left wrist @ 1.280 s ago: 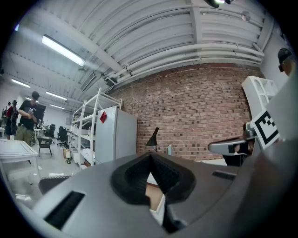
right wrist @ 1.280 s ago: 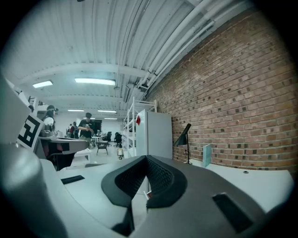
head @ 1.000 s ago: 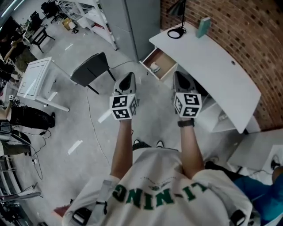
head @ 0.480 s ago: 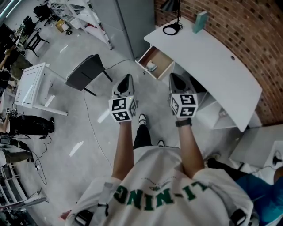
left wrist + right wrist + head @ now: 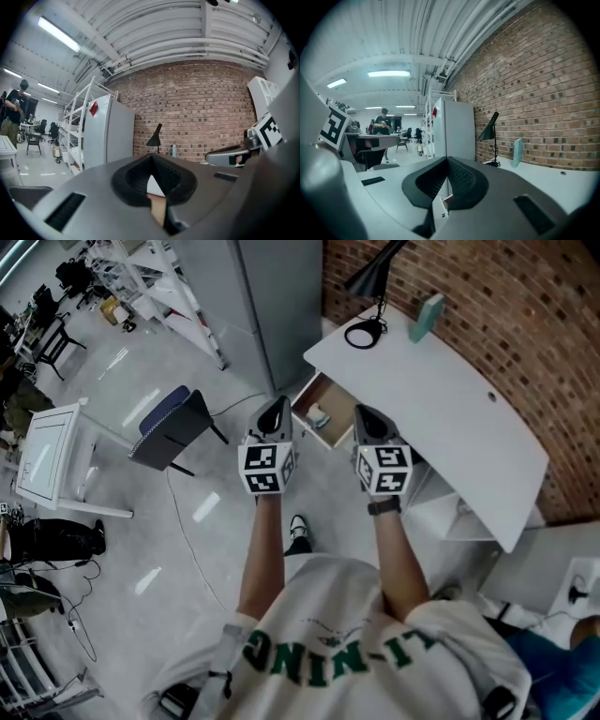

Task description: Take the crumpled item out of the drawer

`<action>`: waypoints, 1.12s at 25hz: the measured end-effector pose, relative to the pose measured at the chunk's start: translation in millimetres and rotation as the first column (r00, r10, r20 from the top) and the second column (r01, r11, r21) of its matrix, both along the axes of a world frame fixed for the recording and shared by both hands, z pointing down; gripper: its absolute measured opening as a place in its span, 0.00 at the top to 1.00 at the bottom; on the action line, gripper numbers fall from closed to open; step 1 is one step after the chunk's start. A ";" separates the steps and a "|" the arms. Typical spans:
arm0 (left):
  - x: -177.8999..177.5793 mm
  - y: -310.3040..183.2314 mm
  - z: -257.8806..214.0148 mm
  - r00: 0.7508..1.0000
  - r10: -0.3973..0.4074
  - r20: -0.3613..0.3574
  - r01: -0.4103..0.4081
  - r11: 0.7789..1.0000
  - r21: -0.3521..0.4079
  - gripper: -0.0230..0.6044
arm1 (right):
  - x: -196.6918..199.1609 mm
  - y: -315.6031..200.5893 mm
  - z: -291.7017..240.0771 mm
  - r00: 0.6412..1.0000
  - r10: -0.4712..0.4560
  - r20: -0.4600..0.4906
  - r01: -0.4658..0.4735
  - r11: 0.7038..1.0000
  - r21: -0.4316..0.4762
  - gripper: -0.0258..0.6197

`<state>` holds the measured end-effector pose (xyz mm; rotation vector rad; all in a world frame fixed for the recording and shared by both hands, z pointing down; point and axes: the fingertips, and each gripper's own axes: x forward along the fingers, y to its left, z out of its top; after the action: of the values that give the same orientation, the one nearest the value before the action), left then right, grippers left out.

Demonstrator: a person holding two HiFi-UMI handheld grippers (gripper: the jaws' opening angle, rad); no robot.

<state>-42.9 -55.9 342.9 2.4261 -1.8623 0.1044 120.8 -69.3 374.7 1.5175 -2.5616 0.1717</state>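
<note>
In the head view an open wooden drawer point(image 5: 330, 414) sticks out from under the white desk point(image 5: 450, 399). A small pale crumpled item point(image 5: 319, 416) lies inside it. My left gripper point(image 5: 274, 407) hangs just left of the drawer and my right gripper point(image 5: 362, 414) just right of it, both above the floor and short of the drawer. Both are shut and hold nothing. In the left gripper view my left gripper point(image 5: 151, 158) points at the brick wall, with a sliver of tan wood point(image 5: 158, 208) below its tips. The right gripper point(image 5: 446, 161) points the same way.
A black desk lamp point(image 5: 371, 292) and a teal box point(image 5: 429, 307) stand on the desk by the brick wall. A tall grey cabinet point(image 5: 281, 296) stands left of the desk. A dark chair point(image 5: 173, 423) and a white table point(image 5: 47, 451) are on the floor at left.
The person has stepped toward the desk, so the drawer now lies between the two gripper tips in the head view. Both grippers stay shut.
</note>
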 end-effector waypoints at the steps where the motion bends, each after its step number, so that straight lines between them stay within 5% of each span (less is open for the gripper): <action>1: -6.5 -11.1 1.3 1.000 0.005 -0.002 -0.005 1.000 -0.004 0.97 | -5.9 -9.6 1.5 1.000 0.004 -0.005 -0.004 1.000 -0.004 0.96; 11: -49.7 -94.8 34.9 0.995 0.095 -0.029 -0.096 0.994 -0.060 0.97 | -63.7 -84.8 26.8 0.999 0.019 -0.046 -0.021 0.999 -0.048 0.95; 18: -50.3 -123.5 75.9 0.985 0.169 -0.043 -0.173 0.977 -0.125 0.97 | -79.3 -104.1 68.2 0.997 0.024 -0.074 -0.033 0.992 -0.123 0.95; 28: -40.4 -171.5 129.0 0.981 0.162 -0.109 -0.181 0.963 -0.201 0.97 | -74.5 -142.5 139.7 0.995 -0.021 -0.096 -0.005 0.964 -0.266 0.95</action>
<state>-83.3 -227.4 471.9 2.3971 -1.5173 0.1872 46.2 -211.8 514.4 1.3802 -2.3563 0.4118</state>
